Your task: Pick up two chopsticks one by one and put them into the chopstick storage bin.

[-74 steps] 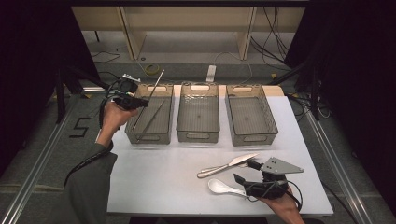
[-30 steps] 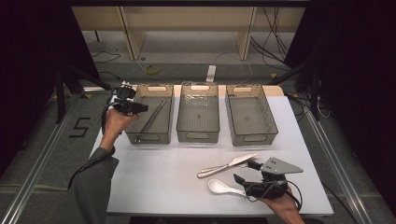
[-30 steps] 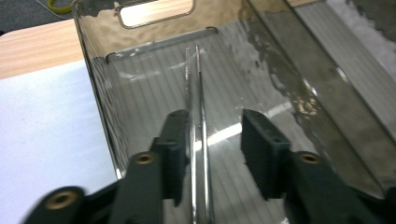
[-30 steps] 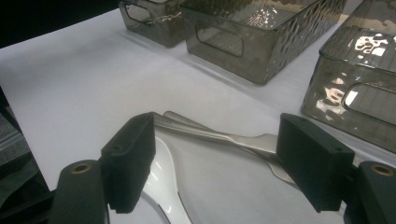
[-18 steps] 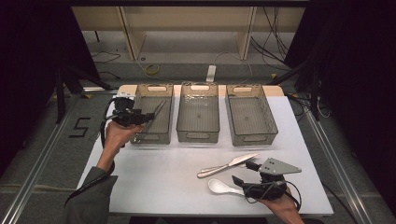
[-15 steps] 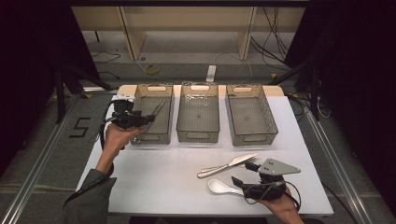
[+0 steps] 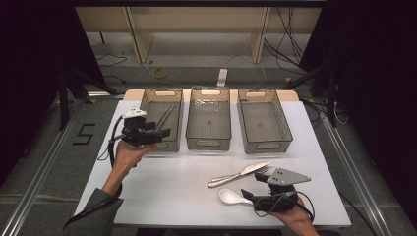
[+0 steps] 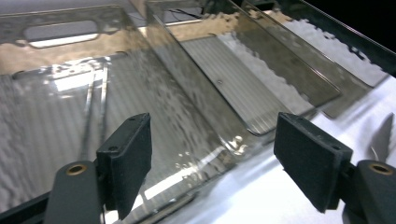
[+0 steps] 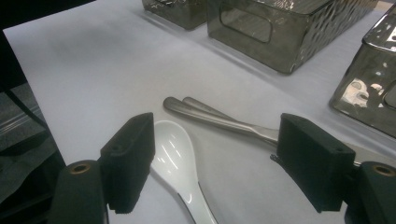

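From my remote seat, the high view is lit from overhead: the white table top (image 7: 196, 191) reads bright, the surroundings fall to near black. Shadows under objects are short and soft. In the left gripper view, glare ripples over the smoky translucent plastic bin (image 8: 140, 93); its far rim blurs, and detail is soft throughout. In the right gripper view, the glossy white ceramic spoon (image 9: 175, 154) carries small highlights, and the black foreground pads (image 9: 130, 158) look slightly soft.
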